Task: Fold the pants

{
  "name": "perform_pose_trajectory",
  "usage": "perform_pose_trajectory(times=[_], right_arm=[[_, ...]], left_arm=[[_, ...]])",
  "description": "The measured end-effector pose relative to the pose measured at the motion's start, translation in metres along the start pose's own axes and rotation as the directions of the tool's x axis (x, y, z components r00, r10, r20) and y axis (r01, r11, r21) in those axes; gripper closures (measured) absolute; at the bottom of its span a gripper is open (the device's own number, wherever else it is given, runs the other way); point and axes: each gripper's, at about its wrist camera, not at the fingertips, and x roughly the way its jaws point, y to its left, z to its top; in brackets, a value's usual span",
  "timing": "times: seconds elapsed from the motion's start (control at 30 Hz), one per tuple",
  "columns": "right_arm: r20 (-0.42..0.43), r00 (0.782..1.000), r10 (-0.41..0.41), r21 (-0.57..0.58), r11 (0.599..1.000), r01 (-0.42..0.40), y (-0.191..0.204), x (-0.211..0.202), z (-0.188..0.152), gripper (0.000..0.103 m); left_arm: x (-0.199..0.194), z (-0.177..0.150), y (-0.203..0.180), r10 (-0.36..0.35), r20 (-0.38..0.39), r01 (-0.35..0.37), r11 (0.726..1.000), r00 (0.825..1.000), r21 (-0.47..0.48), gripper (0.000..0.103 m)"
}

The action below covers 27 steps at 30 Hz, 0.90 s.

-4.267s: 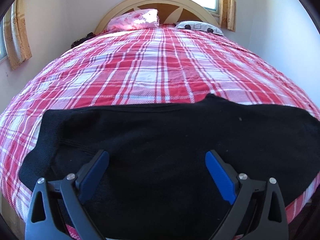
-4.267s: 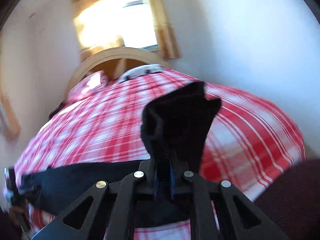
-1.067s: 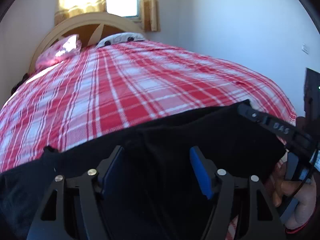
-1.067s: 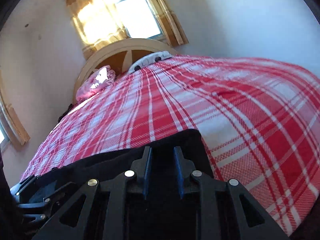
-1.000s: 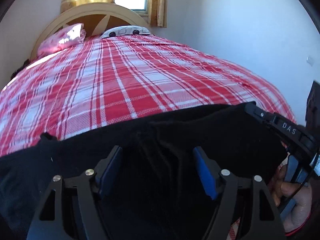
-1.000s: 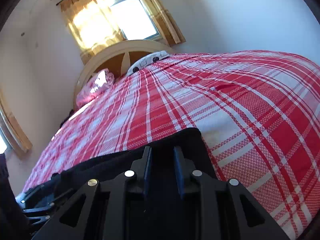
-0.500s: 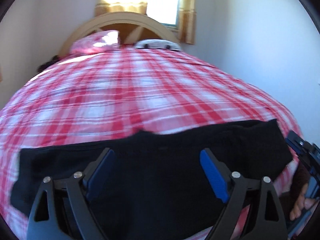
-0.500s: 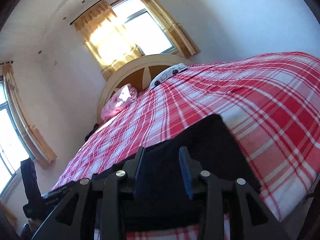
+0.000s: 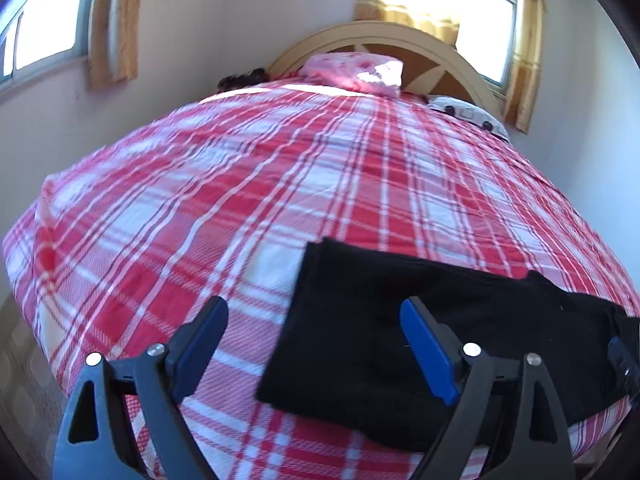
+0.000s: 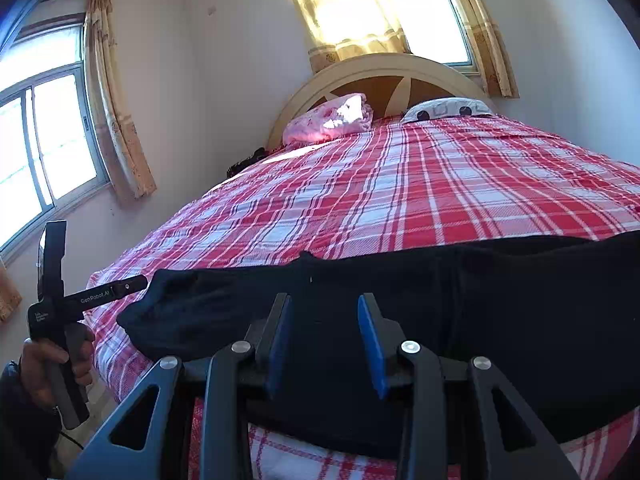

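Left wrist view: left hand-held gripper [image 9: 316, 346] spread wide, clamped on nothing, its jaws having just been opening, astride the near left end of the black knit fabric pants [image 9: 400, 320]. Laid flat in a long band across the foot of the red-and-white plaid bed [image 9: 240, 200].

Right wrist view: right hand-held gripper [image 10: 326, 344] partly apart above the cloth, pads not pressing, likewise just been opening. Soft, limp, light by the look; best pinched at the end corners.

Black pants [image 9: 384, 320] flat, bed's near edge
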Motion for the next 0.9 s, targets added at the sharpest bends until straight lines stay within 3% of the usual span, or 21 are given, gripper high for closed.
perform_pose_trajectory(times=[0.1,0.2,0.23,0.47,0.6,0.77,0.9], right_arm=[[-0.053,0.999,-0.001,0.007,1.000,0.001,0.008,0.018,-0.010,0.066],[-0.145,0.988,-0.057,0.024,0.998,0.061,0.009,0.038,-0.021,0.066],[-0.140,0.988,-0.057,0.035,0.997,0.063,0.007,0.040,-0.023,0.065],[-0.130,0.989,-0.065,-0.011,0.998,0.064,0.019,0.042,-0.025,0.042],[-0.137,0.986,-0.093,-0.062,0.994,0.085,0.030,0.045,-0.026,0.035],[-0.137,0.985,-0.101,-0.075,0.993,0.092,0.033,0.044,-0.027,0.032],[-0.136,0.986,-0.092,-0.067,0.994,0.084,0.033,0.043,-0.027,0.032]], left_arm=[[0.007,-0.004,0.012,-0.005,-0.036,0.004,0.999,0.999,-0.032,0.013],[0.018,-0.011,0.017,-0.041,-0.102,0.034,0.997,0.994,-0.064,0.013],[0.022,-0.013,0.018,-0.053,-0.118,0.044,0.996,0.992,-0.076,0.012],[0.019,-0.022,-0.001,0.000,-0.112,-0.001,1.000,0.994,-0.007,0.011],[0.016,-0.023,-0.011,-0.035,-0.120,0.035,0.999,0.992,-0.003,0.026],[0.019,-0.022,-0.018,-0.009,-0.126,0.012,1.000,0.992,0.024,0.030],[0.016,-0.019,-0.013,-0.025,-0.126,0.024,1.000,0.992,-0.009,0.047]])
